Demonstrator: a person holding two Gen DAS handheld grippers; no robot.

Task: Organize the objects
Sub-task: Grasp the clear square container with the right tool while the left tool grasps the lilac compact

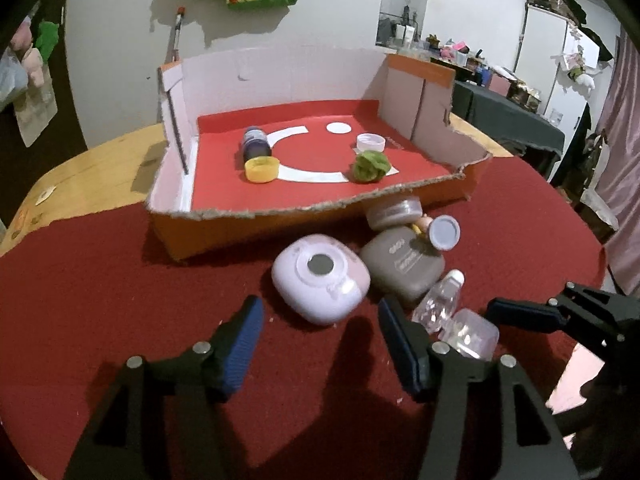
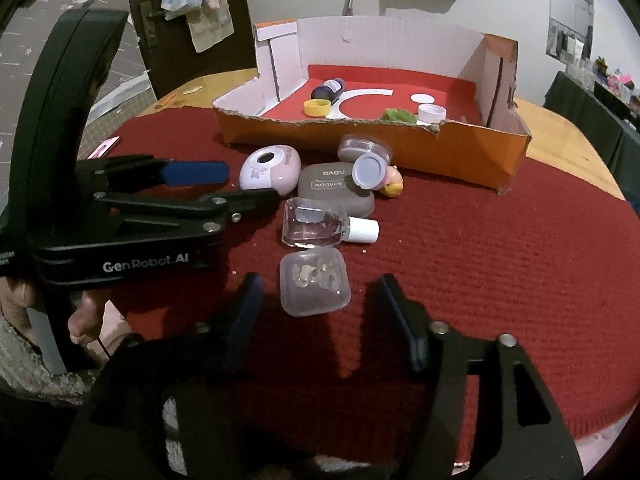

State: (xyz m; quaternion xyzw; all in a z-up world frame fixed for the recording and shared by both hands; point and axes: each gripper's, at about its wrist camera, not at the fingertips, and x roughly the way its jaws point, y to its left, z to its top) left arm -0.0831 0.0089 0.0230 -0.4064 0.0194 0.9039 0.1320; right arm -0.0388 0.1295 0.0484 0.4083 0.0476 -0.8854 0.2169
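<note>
My left gripper (image 1: 320, 330) is open, and a pink rounded case (image 1: 320, 284) lies untouched just past its blue pads. My right gripper (image 2: 320, 304) is open around a small clear plastic box (image 2: 314, 284), its pads apart from the box. Beyond the box lie a clear bottle (image 2: 316, 228) with a white cap, a grey compact (image 2: 336, 192), a lilac-lidded jar (image 2: 370, 172) and a round jar (image 2: 364, 148). The torn cardboard box (image 1: 256, 213) behind them holds a dark bottle (image 1: 256, 144), a yellow cap (image 1: 262, 170), a green ball (image 1: 366, 166) and a white cap (image 1: 370, 143).
A red cloth (image 1: 100, 280) covers most of the wooden table (image 1: 80, 168). A small toy figure (image 2: 394, 184) lies by the lilac jar. A person's hand (image 2: 16, 312) holds the left gripper (image 2: 250, 184) at the left of the right wrist view. A wall stands behind the box.
</note>
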